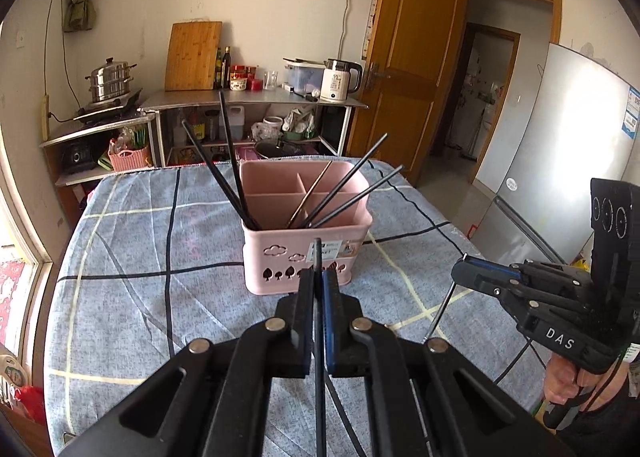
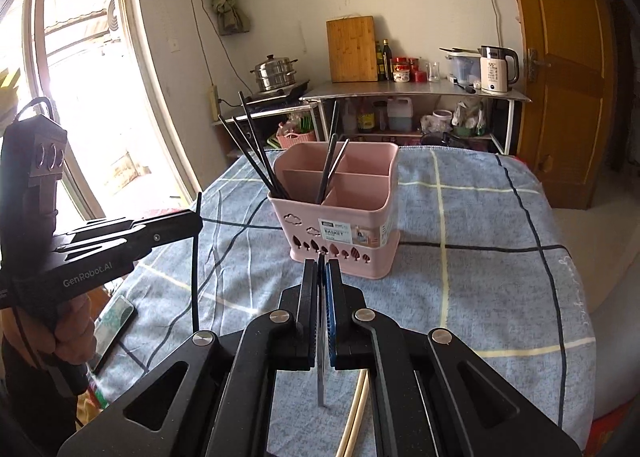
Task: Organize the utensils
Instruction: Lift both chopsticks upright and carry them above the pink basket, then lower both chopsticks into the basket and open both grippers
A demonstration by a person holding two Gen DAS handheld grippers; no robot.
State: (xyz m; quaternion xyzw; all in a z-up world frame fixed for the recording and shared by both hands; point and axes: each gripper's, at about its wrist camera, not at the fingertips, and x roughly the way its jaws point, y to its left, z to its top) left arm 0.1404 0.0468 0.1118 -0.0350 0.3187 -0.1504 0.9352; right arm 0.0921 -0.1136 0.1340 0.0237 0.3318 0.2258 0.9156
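Left wrist: tool (image 1: 319, 281) level; chopstick (image 1: 319, 337) upright

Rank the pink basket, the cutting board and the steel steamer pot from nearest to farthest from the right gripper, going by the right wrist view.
1. Pink basket: on the checked cloth just ahead of the right gripper, slightly right.
2. Steel steamer pot: on the cooktop beyond the table, ahead to the left.
3. Cutting board: propped against the back wall, straight ahead.
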